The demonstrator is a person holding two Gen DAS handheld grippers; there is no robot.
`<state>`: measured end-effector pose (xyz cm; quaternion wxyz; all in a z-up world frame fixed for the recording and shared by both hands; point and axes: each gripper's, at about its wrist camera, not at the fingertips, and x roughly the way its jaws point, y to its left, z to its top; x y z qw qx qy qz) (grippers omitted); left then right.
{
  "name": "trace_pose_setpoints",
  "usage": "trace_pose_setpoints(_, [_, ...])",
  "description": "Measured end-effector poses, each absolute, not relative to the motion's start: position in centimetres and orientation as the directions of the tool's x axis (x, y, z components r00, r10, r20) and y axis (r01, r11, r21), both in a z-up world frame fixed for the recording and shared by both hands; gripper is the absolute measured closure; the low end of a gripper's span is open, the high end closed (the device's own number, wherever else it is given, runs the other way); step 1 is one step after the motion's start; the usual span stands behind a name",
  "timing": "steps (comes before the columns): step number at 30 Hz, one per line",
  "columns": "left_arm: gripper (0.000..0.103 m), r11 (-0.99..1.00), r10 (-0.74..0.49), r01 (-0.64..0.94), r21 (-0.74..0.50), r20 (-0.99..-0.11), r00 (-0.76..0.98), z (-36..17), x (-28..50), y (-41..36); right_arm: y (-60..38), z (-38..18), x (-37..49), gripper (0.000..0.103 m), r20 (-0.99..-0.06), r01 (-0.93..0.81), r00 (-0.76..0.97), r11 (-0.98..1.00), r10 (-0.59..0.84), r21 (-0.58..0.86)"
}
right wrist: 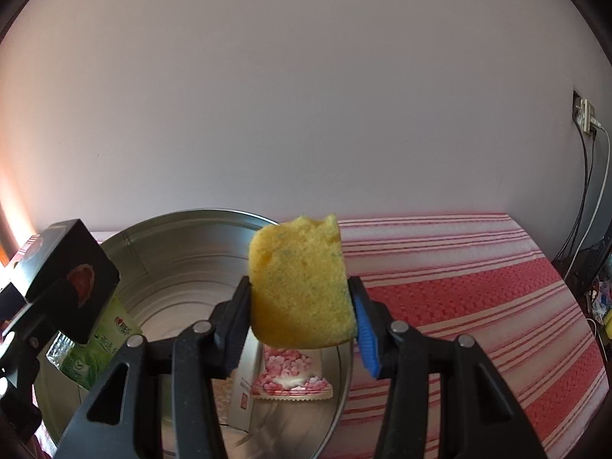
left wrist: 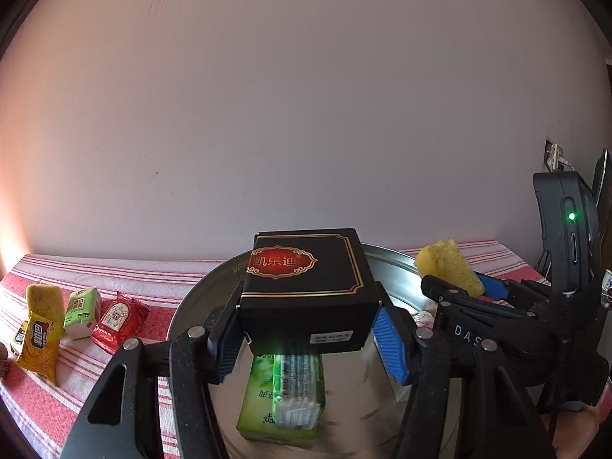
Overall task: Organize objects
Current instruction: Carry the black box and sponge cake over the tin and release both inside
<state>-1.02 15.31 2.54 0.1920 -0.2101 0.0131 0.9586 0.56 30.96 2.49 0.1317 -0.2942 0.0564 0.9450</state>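
My left gripper (left wrist: 308, 338) is shut on a black box (left wrist: 306, 287) with red and gold lettering and holds it above the round metal basin (left wrist: 386, 267). A green tissue pack (left wrist: 283, 397) lies in the basin under the box. My right gripper (right wrist: 298, 325) is shut on a yellow sponge (right wrist: 302, 287) and holds it over the basin's (right wrist: 183, 244) right rim. The sponge (left wrist: 447, 264) and the right gripper (left wrist: 455, 290) also show at the right of the left wrist view. The box (right wrist: 65, 275) shows at the left of the right wrist view.
On the red striped cloth (left wrist: 126, 275), left of the basin, lie a yellow sponge (left wrist: 44, 298), a yellow snack packet (left wrist: 40, 348), a green tissue pack (left wrist: 82, 311) and a red packet (left wrist: 118, 319). A pink flowered packet (right wrist: 290, 375) lies in the basin. Cables (right wrist: 585, 191) hang at the right wall.
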Motion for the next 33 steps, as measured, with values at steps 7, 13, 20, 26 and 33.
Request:
trace_pose_setpoints(7, [0.036,-0.902,0.392,-0.431,-0.014,-0.444,-0.806,2.1,-0.7,16.5,31.1,2.6,0.2,0.053,-0.575,-0.267,-0.793,-0.963,0.202,0.029])
trace_pose_setpoints(13, [0.02,-0.91,0.351,-0.411,0.051,-0.431,-0.831,2.1,-0.1,15.9,30.1,2.8,-0.5,0.053,-0.575,-0.24,-0.798,-0.97,0.182,0.025])
trace_pose_setpoints(20, [0.004,-0.938,0.288,-0.337,0.086,-0.352,-0.891,2.8,2.3,12.6,30.7,3.0,-0.1,0.012,-0.538,-0.227,-0.826,-0.973,0.166,0.048])
trace_pose_setpoints(26, [0.004,-0.967,0.236,-0.255,0.023,-0.309,-0.921,3.1,2.3,9.1,30.2,3.3,0.8,0.0,-0.478,-0.22,-0.859,-0.975,0.184,0.02])
trace_pose_setpoints(33, [0.003,-0.983,0.18,-0.183,-0.015,-0.283,-0.942,2.9,3.2,5.2,27.9,3.4,1.7,0.0,-0.411,-0.255,-0.878,-0.966,0.247,-0.035])
